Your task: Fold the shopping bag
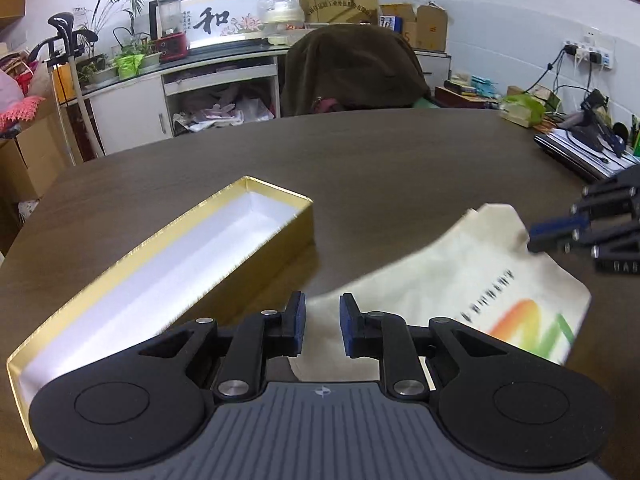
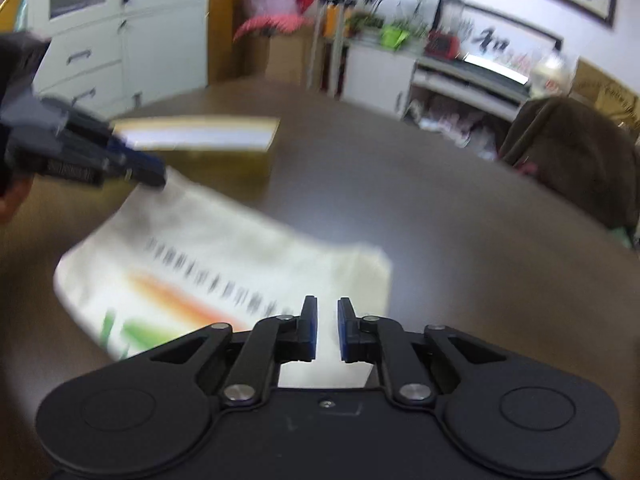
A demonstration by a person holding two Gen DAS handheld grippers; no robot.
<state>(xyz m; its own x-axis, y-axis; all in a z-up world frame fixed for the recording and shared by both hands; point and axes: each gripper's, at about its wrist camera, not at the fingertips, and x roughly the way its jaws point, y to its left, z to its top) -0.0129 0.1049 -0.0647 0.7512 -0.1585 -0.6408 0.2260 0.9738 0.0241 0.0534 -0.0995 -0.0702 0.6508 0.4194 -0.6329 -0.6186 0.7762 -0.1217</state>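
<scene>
- The gold box [image 1: 256, 252] sits farthest left on the brown table [image 1: 400, 152]. It is open on top and white inside. Its long side runs away and to the right, and nothing is in it.
- The left claw [image 1: 322, 328] is just to the right of the box. Its two pads are close together, with only a thin gap. Cream cloth shows in that gap. From the other camera its tip sits right on one corner of the bag, and the cloth rises up to it, so it seems to be pinching that corner.
- The shopping bag [image 1: 460, 280] lies on the table to the right of the box, near it but not touching it. It is cream, with dark letters and orange and green stripes. Its long way runs from one claw across to the other.
- The right claw [image 1: 534, 240] is farthest right, at the far corner of the bag. Its pads are almost together on the edge, and the cloth bunches a little there, so it looks like it holds that corner.
- Each claw has its own end, so neither has to reach. The fold will likely mean bringing one held end over to meet the other end.
</scene>
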